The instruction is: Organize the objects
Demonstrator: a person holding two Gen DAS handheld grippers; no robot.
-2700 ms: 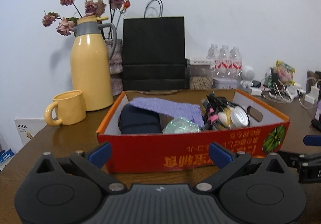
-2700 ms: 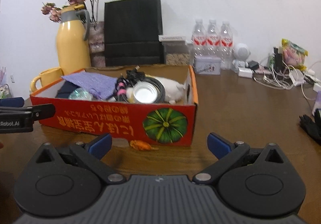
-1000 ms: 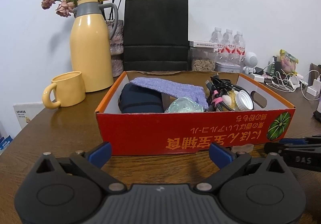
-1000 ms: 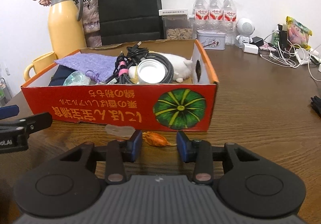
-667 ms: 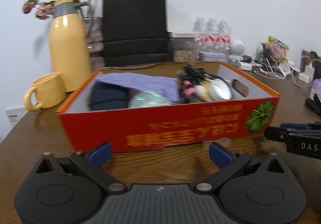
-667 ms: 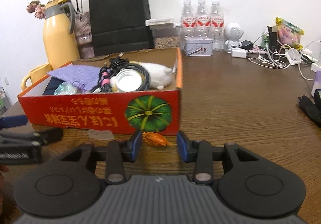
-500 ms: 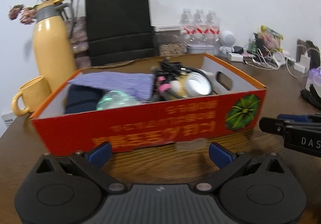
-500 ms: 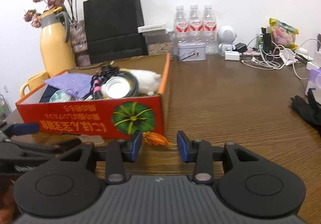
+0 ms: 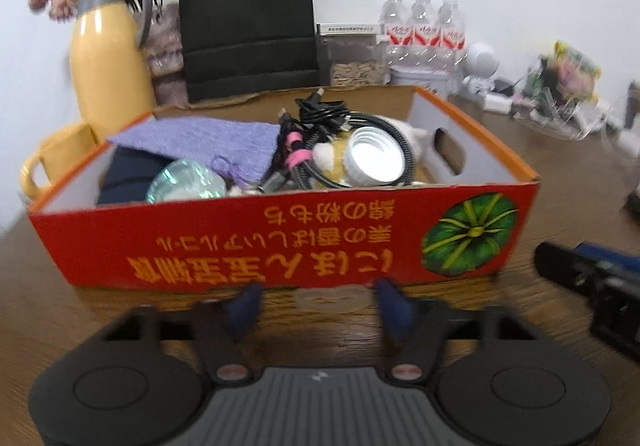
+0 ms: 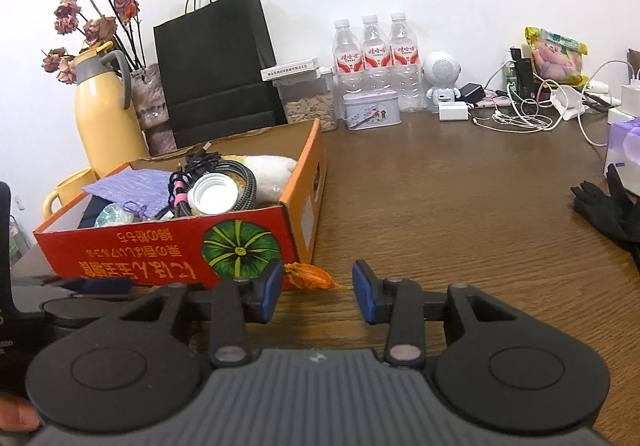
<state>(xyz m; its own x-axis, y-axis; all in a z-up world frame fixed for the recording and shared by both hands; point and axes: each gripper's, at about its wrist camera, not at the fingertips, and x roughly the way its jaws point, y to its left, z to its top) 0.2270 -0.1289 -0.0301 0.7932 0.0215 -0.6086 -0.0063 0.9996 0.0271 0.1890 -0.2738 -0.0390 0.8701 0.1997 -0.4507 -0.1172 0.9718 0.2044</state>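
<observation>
A red cardboard box (image 9: pixel 280 246) (image 10: pixel 168 246) holds a purple cloth (image 9: pixel 200 142), cables (image 9: pixel 320 118), a white lid and a plush toy. On the table in front of it lies a flat translucent piece (image 9: pixel 332 296). My left gripper (image 9: pixel 320 304) is blurred and its jaws are closing around that piece, with a small gap still at each pad. My right gripper (image 10: pixel 316 288) is shut on a small orange crumpled thing (image 10: pixel 310 276) at the box's front right corner. A finger of the left gripper (image 10: pixel 100 286) shows low on the left of the right wrist view.
A yellow jug (image 9: pixel 108 74), a yellow mug (image 9: pixel 60 162) and a black paper bag (image 10: pixel 216 74) stand behind the box. Water bottles (image 10: pixel 376 58), a tin, chargers and cables (image 10: pixel 516 114) line the back. Black gloves (image 10: pixel 608 210) lie at the right. Bare wood stretches right of the box.
My left gripper slid right along the box front and its wide jaws came in around the translucent piece. My right gripper kept its hold and shifted right toward the box corner.
</observation>
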